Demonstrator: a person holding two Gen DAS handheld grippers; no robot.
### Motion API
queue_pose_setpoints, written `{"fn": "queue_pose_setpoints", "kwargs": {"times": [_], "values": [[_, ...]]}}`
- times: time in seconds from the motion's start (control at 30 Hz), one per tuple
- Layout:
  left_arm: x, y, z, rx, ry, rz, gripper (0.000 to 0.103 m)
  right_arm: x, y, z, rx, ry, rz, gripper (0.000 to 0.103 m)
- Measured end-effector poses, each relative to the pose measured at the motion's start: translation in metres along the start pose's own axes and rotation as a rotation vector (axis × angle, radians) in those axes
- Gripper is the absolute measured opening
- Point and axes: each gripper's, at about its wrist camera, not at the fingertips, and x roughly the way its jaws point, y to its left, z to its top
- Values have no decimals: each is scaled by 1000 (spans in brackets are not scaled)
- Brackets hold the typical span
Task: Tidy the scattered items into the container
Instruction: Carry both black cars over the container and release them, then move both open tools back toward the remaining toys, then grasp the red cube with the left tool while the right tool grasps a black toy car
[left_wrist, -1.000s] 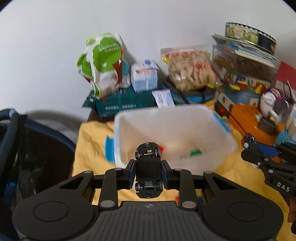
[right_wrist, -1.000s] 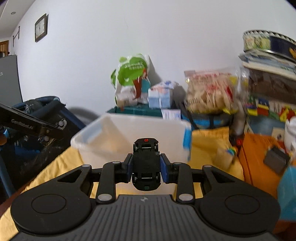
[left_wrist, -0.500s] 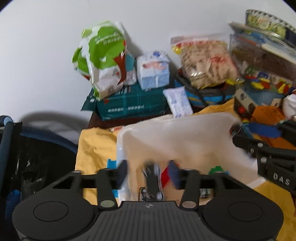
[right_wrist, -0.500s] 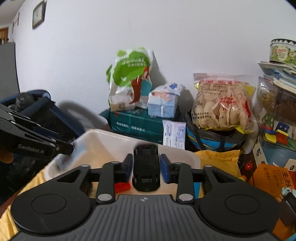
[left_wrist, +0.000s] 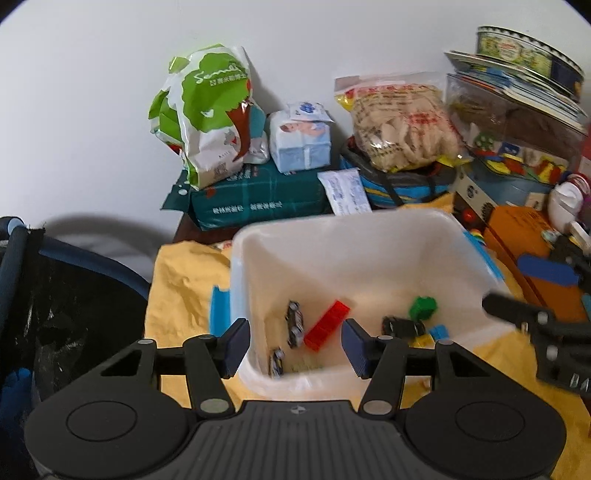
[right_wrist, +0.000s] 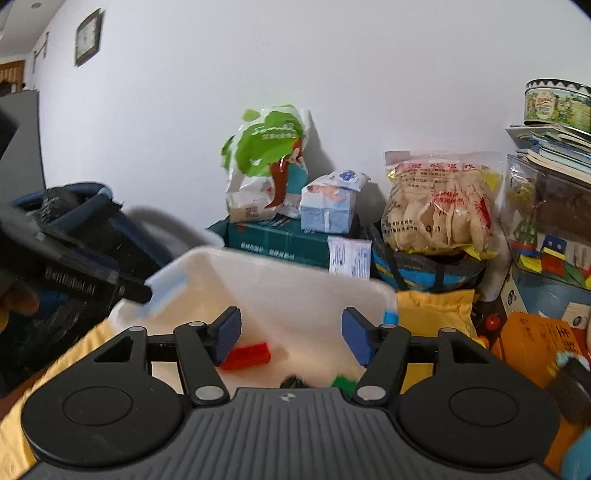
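Hovering over the white container (left_wrist: 369, 236), your left gripper (left_wrist: 293, 345) stands wide apart, holding nothing. Your right gripper (right_wrist: 291, 334) is opening, nothing between its pads.

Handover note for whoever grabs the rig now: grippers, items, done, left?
Left gripper: open, empty, over the white bin.
Right gripper: jaws opening, nothing between the fingers, also over the bin.
In the bin: toy cars, a dark car, red brick, green block.
Done: those pieces are in.
Left: check the yellow cloth around the bin for strays.
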Motion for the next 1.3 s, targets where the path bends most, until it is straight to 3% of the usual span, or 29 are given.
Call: {"fn": "queue_pose_setpoints", "kwargs": {"times": [0.27,0.43,0.63,0.83,1.03,1.3], "values": [[-6,-11,-49,-16,40,-16,59,-7,20,-85,-17,175,37,63],[-7,-11,-72,-19,72,0,59,9,37,-119,-32,243,46,61],[-14,-9,-90,13,90,30,59,28,54,-132,-44,268,59,58],[-13,-7,-99,18,107,37,59,35,59,-140,-35,284,63,33],[0,-20,-104,37,119,2,59,7,42,-131,-15,236,49,33],[38,-62,-100,84,120,-62,59,-29,4,-129,48,224,-41,33]]}}
